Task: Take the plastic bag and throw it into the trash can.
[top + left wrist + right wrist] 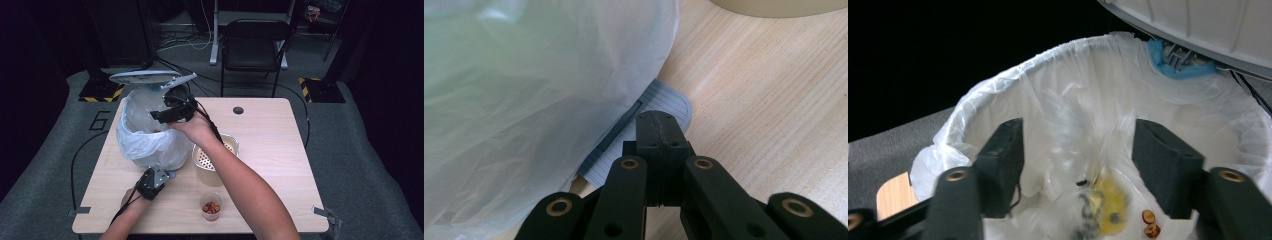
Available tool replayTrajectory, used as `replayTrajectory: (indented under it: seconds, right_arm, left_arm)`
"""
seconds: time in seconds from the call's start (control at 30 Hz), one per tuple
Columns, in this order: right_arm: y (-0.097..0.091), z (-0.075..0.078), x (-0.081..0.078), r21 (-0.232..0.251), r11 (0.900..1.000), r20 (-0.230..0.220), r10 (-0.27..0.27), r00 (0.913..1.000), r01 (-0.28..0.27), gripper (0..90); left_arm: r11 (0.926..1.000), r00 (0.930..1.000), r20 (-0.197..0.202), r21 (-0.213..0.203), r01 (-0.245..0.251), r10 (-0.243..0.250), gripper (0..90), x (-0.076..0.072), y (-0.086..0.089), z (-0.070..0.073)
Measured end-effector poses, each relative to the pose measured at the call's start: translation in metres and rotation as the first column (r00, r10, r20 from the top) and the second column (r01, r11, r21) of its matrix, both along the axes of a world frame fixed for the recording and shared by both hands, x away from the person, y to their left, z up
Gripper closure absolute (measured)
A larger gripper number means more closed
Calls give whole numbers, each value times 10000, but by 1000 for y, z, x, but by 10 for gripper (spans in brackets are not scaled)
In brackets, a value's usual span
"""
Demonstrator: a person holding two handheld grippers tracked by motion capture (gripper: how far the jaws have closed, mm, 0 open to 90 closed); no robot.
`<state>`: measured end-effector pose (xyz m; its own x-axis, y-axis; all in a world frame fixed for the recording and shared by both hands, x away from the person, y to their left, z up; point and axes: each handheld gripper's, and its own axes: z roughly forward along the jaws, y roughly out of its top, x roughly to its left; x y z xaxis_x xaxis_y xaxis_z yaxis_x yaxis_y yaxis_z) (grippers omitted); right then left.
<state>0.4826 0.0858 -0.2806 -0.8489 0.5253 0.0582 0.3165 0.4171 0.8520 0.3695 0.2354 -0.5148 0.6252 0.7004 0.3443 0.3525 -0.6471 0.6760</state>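
Right gripper [1078, 165] hangs open over my lined bin [150, 135], upper left; blurred yellow scrap [1100, 202] drops in. Left gripper [659, 131], jaws closed, presses the pedal [644, 125], presumably raising the lid [142, 76].

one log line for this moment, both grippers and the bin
left gripper: shut, pressing bin pedal | bin lid: up | right gripper: open over lined bin | clear wrapper: blurred, between jaws
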Motion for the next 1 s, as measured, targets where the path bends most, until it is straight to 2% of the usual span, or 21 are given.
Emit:
replayTrajectory:
  seconds: [0.17, 0.2, 0.3, 0.33, 0.47, 0.5, 0.53, 0.57, 0.63, 0.73, 0.77, 0.87, 0.93, 0.97, 1.0]
  right_arm:
    - [-4, 4, -7, 17, 9999, 111, 125, 9999, -125, 355]
    - [-6, 5, -8, 39, 9999, 136, 96, 9999, -97, 356]
    - [-20, 8, -15, 58, 10000, 257, 72, 9996, -74, 361]
    - [-23, 8, -16, 40, 10000, 323, 33, 9995, -34, 362]
    - [-36, 8, -21, -109, 9999, 450, -64, 9990, 69, 367]
    - [-40, 7, -23, -174, 9997, 472, -134, 9988, 143, 371]
    - [-46, 6, -25, -164, 9996, 651, -234, 9976, 245, 375]
    - [-51, 6, -26, -123, 9995, 704, -268, 9972, 278, 375]
    - [-63, 4, -31, -109, 9990, 681, -431, 9967, 440, 374]
    - [-73, 1, -33, -3, 9990, 584, -446, 9973, 447, 371]
    - [-79, -1, -35, -37, 9988, 632, -481, 9968, 484, 371]
    - [-87, -3, -39, -104, 9983, 676, -560, 9961, 568, 371]
    - [-93, -5, -41, -164, 9979, 720, -617, 9955, 631, 371]
    - [-97, -6, -43, -99, 9979, 720, -635, 9954, 644, 371]
    - [-100, -6, -44, -68, 9979, 711, -631, 9955, 637, 371]
  left_arm:
    - [10000, 10000, -9, -8, -3, 3, 900, 0, 0, 0]
    - [9999, 9995, 281, -27, -158, 158, 900, 0, -1, -2]
    - [9998, 9996, 178, -51, -218, 218, 900, -1, -1, -1]
    - [10000, 10000, -50, -32, -46, 45, 900, 0, 0, 1]
    - [10000, 9999, -90, -49, -86, 86, 900, -1, 0, 0]
    - [9997, 9995, 204, -58, -227, 228, 900, -1, -1, -1]
    - [10000, 10000, 5, -11, -54, 54, 900, 0, 0, 0]
    - [9999, 9997, 194, 13, -112, 112, 900, -1, -1, -1]
    - [10000, 9999, 162, 63, -53, 52, 900, -1, -1, -1]
    - [9999, 9999, 145, 121, -57, 55, 900, -1, -2, -1]
    - [9998, 9996, 267, 205, -80, 75, 900, -1, -2, -1]
    - [9995, 9996, 286, 314, -7, -2, 900, -1, -3, -1]
    - [9997, 9996, 285, 229, -62, 56, 900, -1, -3, -1]
    - [9998, 9999, 125, 193, 9, -11, 900, 0, -2, 0]
    - [9998, 9999, 15, -111, -153, 153, 900, 0, -2, -1]
